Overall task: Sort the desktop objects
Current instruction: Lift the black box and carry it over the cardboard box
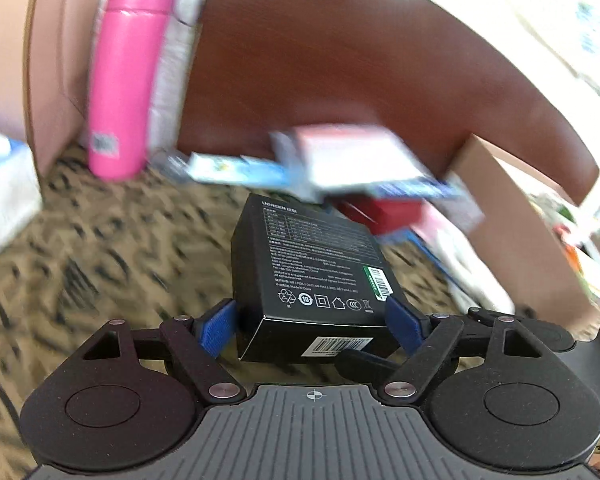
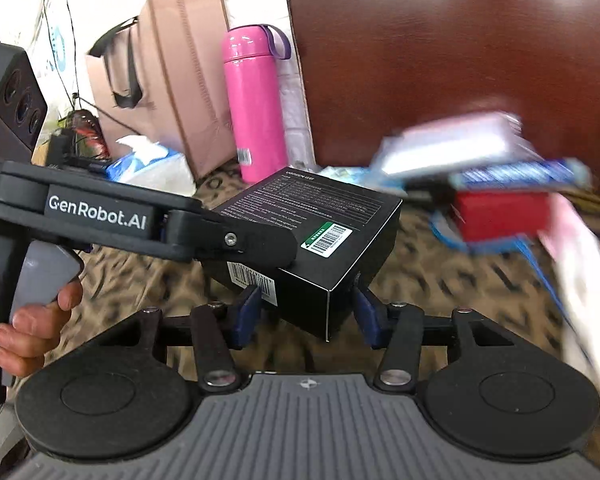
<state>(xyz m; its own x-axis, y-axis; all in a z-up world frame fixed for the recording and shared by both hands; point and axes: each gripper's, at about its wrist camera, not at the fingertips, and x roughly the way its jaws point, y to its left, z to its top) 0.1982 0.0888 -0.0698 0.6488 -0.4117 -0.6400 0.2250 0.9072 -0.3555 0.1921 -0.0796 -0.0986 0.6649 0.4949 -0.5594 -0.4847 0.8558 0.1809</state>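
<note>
A black retail box (image 1: 312, 264) with white print and barcode labels is held between both grippers, above a leopard-patterned cloth (image 1: 100, 260). In the left wrist view my left gripper (image 1: 311, 328) has its blue pads (image 1: 218, 330) pressed against the box's two long sides at its near end. The right wrist view shows my right gripper (image 2: 306, 316) clamping the near corner of the same black box (image 2: 324, 232). The left gripper's finger (image 2: 260, 250) reaches in from the left along the box's side. The box looks sharp while the background is blurred.
A pink bottle (image 2: 256, 112) stands beyond the box, beside a pink paper bag (image 2: 180, 80). A dark brown chair back (image 2: 460, 40) fills the rear. A blurred pile of small boxes (image 2: 480, 160) with a red one (image 2: 504, 212) lies at right. A hand (image 2: 32, 320) grips the left handle.
</note>
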